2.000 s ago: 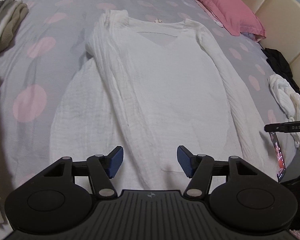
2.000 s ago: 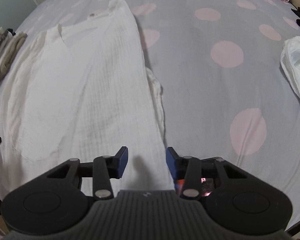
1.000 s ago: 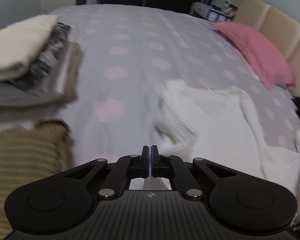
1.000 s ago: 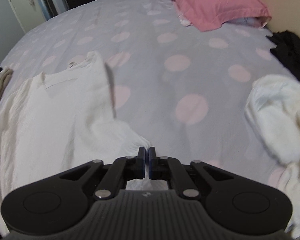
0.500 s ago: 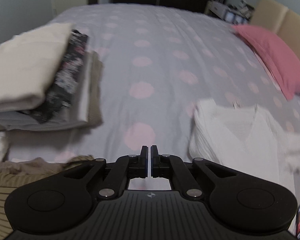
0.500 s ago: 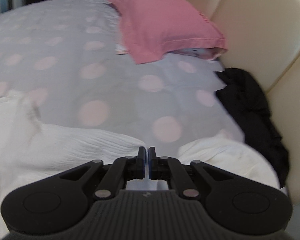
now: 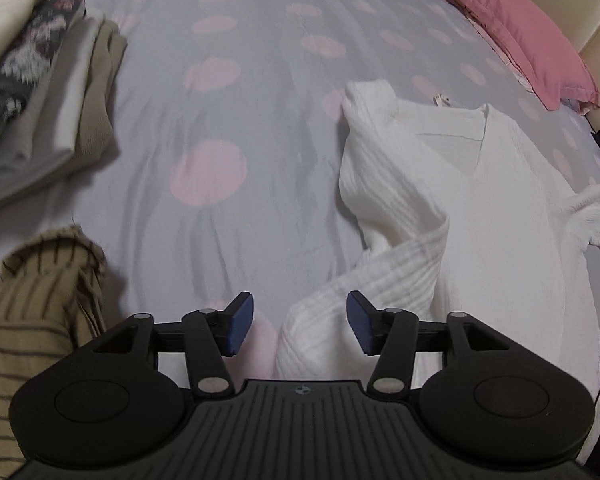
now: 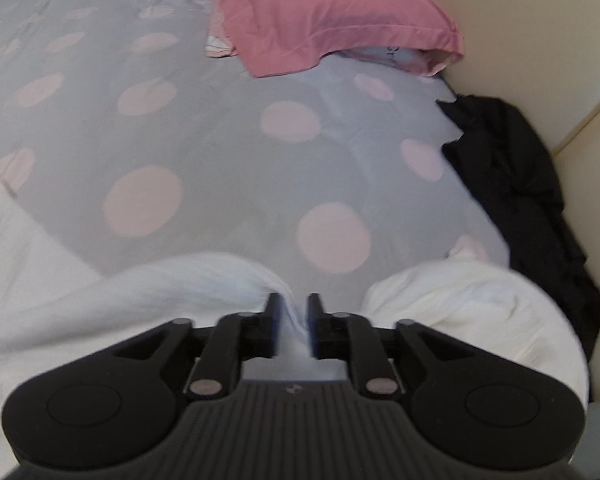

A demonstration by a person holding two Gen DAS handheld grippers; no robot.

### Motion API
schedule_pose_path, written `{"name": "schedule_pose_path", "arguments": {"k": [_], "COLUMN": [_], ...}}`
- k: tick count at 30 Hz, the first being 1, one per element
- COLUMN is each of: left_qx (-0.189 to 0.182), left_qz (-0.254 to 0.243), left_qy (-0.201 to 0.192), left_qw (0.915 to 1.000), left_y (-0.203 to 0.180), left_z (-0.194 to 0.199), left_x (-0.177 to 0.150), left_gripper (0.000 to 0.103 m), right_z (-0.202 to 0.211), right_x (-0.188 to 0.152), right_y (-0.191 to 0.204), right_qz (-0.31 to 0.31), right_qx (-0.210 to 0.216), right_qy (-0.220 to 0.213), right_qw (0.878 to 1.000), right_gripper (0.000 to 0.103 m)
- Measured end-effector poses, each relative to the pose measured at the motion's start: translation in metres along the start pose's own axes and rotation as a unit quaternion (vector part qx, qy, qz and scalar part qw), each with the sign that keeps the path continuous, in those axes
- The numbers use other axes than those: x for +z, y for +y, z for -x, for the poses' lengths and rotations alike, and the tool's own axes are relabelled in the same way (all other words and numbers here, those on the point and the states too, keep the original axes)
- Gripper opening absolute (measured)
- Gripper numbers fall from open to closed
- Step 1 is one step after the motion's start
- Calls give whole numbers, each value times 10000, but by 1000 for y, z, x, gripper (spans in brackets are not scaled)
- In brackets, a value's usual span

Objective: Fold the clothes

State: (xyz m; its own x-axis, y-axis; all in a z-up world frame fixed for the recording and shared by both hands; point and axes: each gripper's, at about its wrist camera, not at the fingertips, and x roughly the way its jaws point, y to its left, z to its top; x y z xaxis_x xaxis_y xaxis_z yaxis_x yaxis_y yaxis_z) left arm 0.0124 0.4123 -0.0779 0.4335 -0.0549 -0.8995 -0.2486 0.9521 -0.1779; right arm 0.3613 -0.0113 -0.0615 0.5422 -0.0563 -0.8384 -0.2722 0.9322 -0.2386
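Left gripper (image 7: pixel 300 322) jaws opening, pads clear of the white top's (image 7: pixel 480 216) sleeve between them; right gripper (image 8: pixel 293 322) jaws opening, white cloth in the gap. Dotted grey bedspread (image 7: pixel 228 112): folded stack (image 7: pixel 48 92) left, top centre-right, pink pillow (image 7: pixel 516 24) and cream headboard (image 8: pixel 532 36) right.

No text is readable — pillowcase (image 8: pixel 396 54) print too blurred.

My white ribbed top (image 7: pixel 480 216) lies on grey bedding with pink dots (image 7: pixel 236 128); pink pillow (image 8: pixel 324 8), black garment (image 8: pixel 516 160), tan striped cloth (image 7: pixel 40 300).
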Motion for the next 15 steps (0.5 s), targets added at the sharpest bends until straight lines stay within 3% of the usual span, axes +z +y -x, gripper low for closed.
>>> {"name": "schedule_pose_path", "arguments": {"k": [6, 8, 10, 13, 15], "left_qx": [-206, -265, -354, -275, -306], "left_qz": [115, 129, 172, 167, 260], "left_qy": [177, 343, 407, 149, -141], "left_qw": [9996, 9990, 9984, 9994, 9991], "left_y": [2, 0, -3, -7, -6], "left_z": [-10, -15, -17, -7, 8], "left_x": [-11, -15, -18, -16, -12], "left_gripper": [53, 49, 21, 5, 3], "right_z": [41, 54, 67, 82, 88], "right_x": [-37, -53, -70, -95, -109], "right_y": [15, 24, 34, 52, 63], "right_qz": [-139, -173, -207, -116, 12], "right_qx": [647, 854, 1059, 1424, 1564], "right_qy": [-122, -94, -66, -13, 9], "right_qw": [9977, 9962, 9941, 9897, 9877], "right_gripper": [34, 38, 42, 44, 44]}}
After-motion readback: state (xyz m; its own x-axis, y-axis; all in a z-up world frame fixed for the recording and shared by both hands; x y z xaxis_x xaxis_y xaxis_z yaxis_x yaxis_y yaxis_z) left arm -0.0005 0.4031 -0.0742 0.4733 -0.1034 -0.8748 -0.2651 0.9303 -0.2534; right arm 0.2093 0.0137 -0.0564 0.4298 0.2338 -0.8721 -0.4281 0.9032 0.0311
